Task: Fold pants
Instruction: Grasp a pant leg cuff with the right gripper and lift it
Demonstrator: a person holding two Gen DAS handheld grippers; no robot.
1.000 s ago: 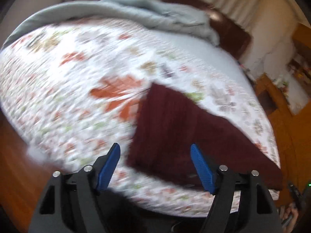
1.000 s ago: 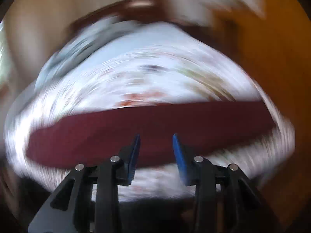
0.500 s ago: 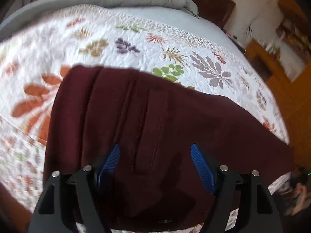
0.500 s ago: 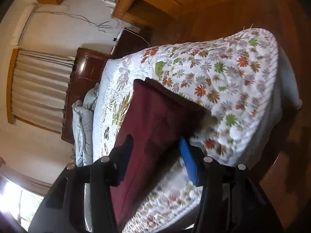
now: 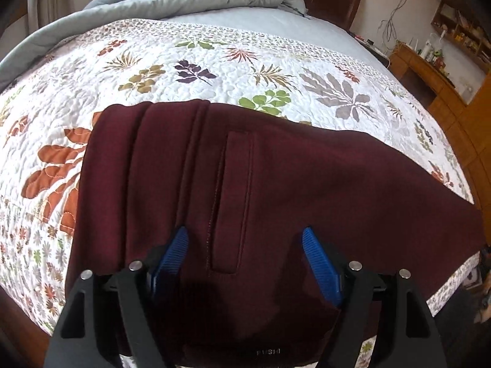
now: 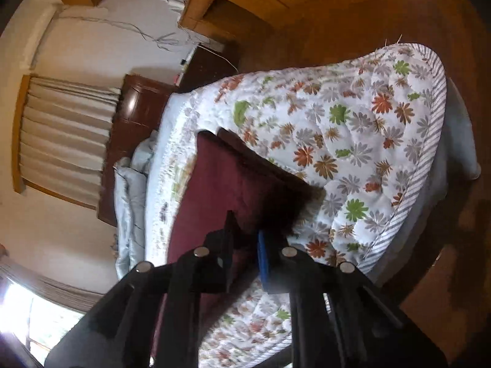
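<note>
while left gripper [image 5: 245,254] hovers spread above pants [image 5: 276,190], right gripper [image 6: 245,245], just closing, clamps their edge

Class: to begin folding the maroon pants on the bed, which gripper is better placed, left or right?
Right: the right gripper, jaws just closing, straddles the pants' edge. The left gripper hovers open above them.

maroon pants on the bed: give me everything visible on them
The maroon fleece-like pants lie flat on the floral quilted bedspread, near its front edge, apparently already folded lengthwise. A stitched welt pocket and long seams show on top. The left gripper hangs open over the pocket area, pads clear of the cloth. The right gripper has just been closing on one end's edge, with the cloth between its pads.
</note>
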